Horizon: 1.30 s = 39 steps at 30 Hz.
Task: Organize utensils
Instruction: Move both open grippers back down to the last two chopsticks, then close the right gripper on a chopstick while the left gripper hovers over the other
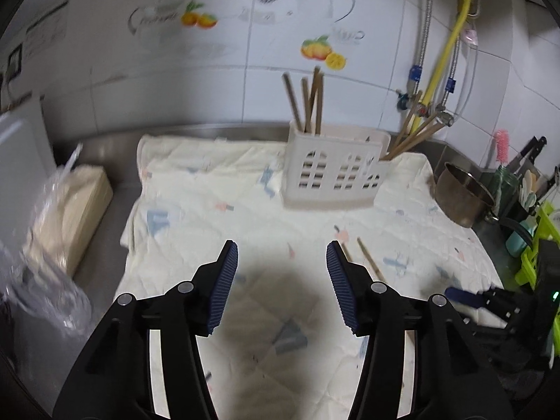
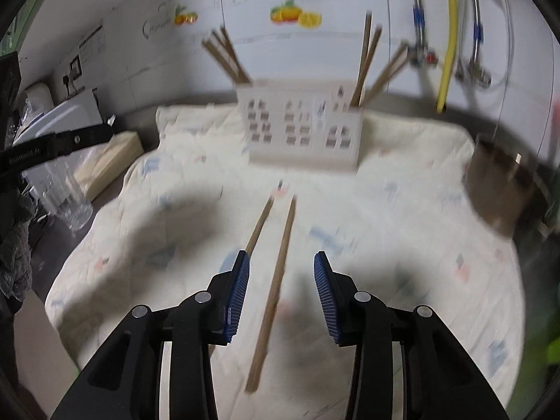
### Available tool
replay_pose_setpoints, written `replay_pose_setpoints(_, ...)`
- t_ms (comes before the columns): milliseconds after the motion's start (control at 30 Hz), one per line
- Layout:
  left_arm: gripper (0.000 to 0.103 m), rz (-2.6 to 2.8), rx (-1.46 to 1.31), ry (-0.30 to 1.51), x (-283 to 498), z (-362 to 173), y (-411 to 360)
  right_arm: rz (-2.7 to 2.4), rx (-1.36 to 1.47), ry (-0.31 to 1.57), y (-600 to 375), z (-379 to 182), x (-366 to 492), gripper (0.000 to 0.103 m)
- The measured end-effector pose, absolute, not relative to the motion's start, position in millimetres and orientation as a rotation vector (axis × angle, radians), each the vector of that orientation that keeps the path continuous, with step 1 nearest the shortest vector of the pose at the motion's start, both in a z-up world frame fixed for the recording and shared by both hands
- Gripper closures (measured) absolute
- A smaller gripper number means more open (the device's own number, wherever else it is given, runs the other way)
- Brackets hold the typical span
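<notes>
With jaws apart and empty, centre the right hand-held gripper [image 2: 281, 266] over one chopstick [image 2: 276, 280], then close; the left hand-held gripper [image 1: 281, 255] is also apart.

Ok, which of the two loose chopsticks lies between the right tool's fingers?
The right-hand chopstick of the two on the cloth: it runs up through the open right tool. The other chopstick disappears behind the left finger.

worktop [image 1: 115, 161] is covered by a quilted cloth [image 1: 217, 189] | metal pot [image 1: 462, 197] is seen right | wrapped pale block [image 1: 70, 217] is seen left | yellow pipe [image 1: 451, 45] is fixed to the tiled wall [image 1: 210, 80], far right
</notes>
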<state>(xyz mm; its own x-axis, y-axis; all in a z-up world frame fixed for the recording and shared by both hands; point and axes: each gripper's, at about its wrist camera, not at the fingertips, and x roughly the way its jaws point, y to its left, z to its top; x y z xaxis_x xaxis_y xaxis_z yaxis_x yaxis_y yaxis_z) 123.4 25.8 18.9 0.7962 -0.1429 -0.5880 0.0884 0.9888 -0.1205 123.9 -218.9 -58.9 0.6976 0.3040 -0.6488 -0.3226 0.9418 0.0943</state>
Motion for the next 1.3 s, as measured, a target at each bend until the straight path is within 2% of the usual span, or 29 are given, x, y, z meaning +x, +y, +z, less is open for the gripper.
replay_pose_setpoints(167,0.05,-0.108,-0.111,0.674,113,-1,30,0.347,0.003,0.792,-215,-96,112,0.072)
replay_pose_setpoints(400,0.05,-0.093,-0.141,0.713,106,-21,33,0.352,0.05,0.844,-209,-119,112,0.08)
replay_pose_setpoints(733,0.05,-0.097,-0.151,0.743,99,-36,33,0.321,0.09,0.865,-208,-126,118,0.087)
replay_pose_setpoints(967,0.05,-0.131,-0.139,0.776,95,-49,19,0.269,-0.008,0.832,-196,-127,114,0.094)
replay_pose_setpoints(1300,0.05,-0.228,-0.135,0.836,93,-69,-18,0.268,0.018,0.79,-210,-112,107,0.096)
